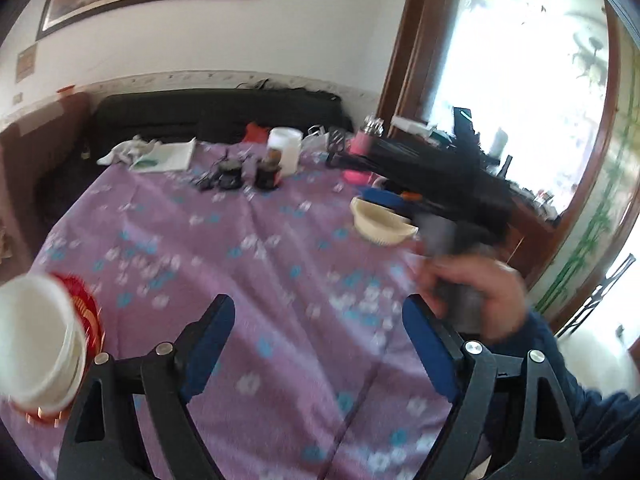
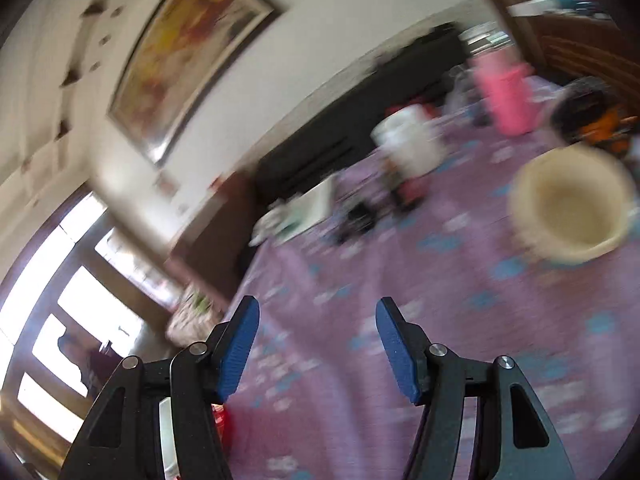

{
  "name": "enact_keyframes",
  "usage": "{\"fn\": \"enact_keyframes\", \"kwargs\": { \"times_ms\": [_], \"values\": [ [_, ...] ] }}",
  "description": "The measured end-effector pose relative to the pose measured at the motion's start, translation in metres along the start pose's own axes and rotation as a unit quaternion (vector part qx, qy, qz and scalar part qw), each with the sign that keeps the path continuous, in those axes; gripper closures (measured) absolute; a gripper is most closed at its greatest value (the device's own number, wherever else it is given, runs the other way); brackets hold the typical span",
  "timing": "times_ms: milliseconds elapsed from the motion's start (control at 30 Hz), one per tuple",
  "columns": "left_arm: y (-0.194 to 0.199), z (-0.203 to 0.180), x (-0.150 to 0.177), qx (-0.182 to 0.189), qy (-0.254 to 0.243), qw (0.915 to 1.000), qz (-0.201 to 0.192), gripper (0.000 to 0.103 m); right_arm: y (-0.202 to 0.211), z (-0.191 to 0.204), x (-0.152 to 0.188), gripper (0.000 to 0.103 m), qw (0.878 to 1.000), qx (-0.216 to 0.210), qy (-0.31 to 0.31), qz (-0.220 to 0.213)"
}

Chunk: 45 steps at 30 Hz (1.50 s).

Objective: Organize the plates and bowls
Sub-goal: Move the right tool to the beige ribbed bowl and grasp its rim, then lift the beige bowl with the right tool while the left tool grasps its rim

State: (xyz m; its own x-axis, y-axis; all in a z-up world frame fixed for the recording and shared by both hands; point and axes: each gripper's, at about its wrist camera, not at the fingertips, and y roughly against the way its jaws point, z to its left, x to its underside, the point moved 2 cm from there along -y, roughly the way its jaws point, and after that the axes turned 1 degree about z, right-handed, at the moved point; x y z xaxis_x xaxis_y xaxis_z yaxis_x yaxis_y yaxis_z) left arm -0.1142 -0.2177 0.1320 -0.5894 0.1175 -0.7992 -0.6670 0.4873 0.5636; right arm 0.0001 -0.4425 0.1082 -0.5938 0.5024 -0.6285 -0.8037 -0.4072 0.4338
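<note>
A cream bowl (image 1: 382, 222) sits on the purple flowered tablecloth (image 1: 260, 264) at the right; it also shows in the right wrist view (image 2: 572, 208), far right. A stack of white bowls (image 1: 36, 340) stands on a red plate (image 1: 86, 312) at the left edge. My left gripper (image 1: 318, 316) is open and empty above the cloth. My right gripper (image 2: 316, 320) is open and empty; in the left wrist view it shows as a dark blurred body (image 1: 440, 184) held by a hand just beside the cream bowl. Both views are blurred by motion.
At the table's far side stand a white jar (image 1: 285, 148), dark small jars (image 1: 266, 172), a pink bottle (image 1: 358, 156) and a paper sheet (image 1: 166, 156). A black sofa (image 1: 216, 116) lies behind. A window and wooden frame are at the right.
</note>
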Motion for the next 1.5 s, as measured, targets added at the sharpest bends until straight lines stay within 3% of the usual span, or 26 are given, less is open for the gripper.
{"fn": "enact_keyframes", "kwargs": {
  "times_ms": [133, 267, 367, 433, 567, 600, 633, 667, 733, 900, 1100, 1300, 1400, 1500],
  "values": [
    [-0.035, 0.005, -0.022, 0.024, 0.002, 0.9996, 0.012, 0.018, 0.065, -0.075, -0.041, 0.033, 0.994, 0.094, -0.033, -0.053],
    [-0.079, 0.011, -0.033, 0.034, 0.022, 0.9980, 0.048, 0.018, 0.078, -0.150, -0.054, 0.031, 0.979, 0.173, -0.092, -0.063],
    [-0.111, 0.016, -0.040, 0.041, 0.036, 0.9951, 0.083, 0.018, 0.064, -0.195, -0.047, 0.038, 0.972, 0.184, -0.136, -0.059],
    [-0.135, 0.016, -0.049, 0.047, 0.041, 0.9927, 0.103, 0.018, 0.053, -0.210, -0.044, 0.051, 0.972, 0.172, -0.154, -0.045],
    [-0.161, 0.010, -0.060, 0.045, 0.042, 0.9920, 0.110, 0.018, 0.032, -0.214, -0.047, 0.051, 0.973, 0.188, -0.130, -0.033],
    [-0.166, 0.008, -0.062, 0.048, 0.045, 0.9915, 0.112, 0.018, 0.027, -0.219, -0.047, 0.054, 0.973, 0.185, -0.133, -0.028],
    [-0.172, 0.007, -0.061, 0.050, 0.048, 0.9911, 0.113, 0.018, 0.019, -0.225, -0.048, 0.074, 0.974, 0.180, -0.138, -0.022],
    [-0.176, 0.007, -0.058, 0.051, 0.052, 0.9905, 0.116, 0.018, 0.013, -0.231, -0.046, 0.085, 0.975, 0.173, -0.142, -0.011],
    [-0.184, 0.009, -0.051, 0.053, 0.061, 0.9886, 0.127, 0.018, 0.010, -0.237, -0.042, 0.092, 0.975, 0.159, -0.153, -0.002],
    [-0.172, 0.027, -0.034, 0.039, 0.079, 0.9878, 0.128, 0.018, 0.015, -0.222, -0.032, 0.094, 0.979, 0.096, -0.178, 0.005],
    [-0.122, 0.055, -0.010, 0.002, 0.093, 0.9896, 0.110, 0.018, 0.010, -0.163, -0.002, 0.094, 0.985, 0.018, -0.165, 0.042],
    [-0.078, 0.077, 0.014, -0.023, 0.112, 0.9895, 0.088, 0.018, 0.001, -0.097, 0.067, 0.094, 0.985, -0.019, -0.141, 0.099],
    [-0.067, 0.085, 0.027, -0.026, 0.125, 0.9879, 0.089, 0.018, 0.002, -0.070, 0.105, 0.088, 0.982, -0.038, -0.135, 0.126],
    [-0.058, 0.094, 0.036, -0.034, 0.134, 0.9866, 0.087, 0.018, 0.003, -0.039, 0.138, 0.083, 0.981, -0.051, -0.082, 0.170]
  ]
}}
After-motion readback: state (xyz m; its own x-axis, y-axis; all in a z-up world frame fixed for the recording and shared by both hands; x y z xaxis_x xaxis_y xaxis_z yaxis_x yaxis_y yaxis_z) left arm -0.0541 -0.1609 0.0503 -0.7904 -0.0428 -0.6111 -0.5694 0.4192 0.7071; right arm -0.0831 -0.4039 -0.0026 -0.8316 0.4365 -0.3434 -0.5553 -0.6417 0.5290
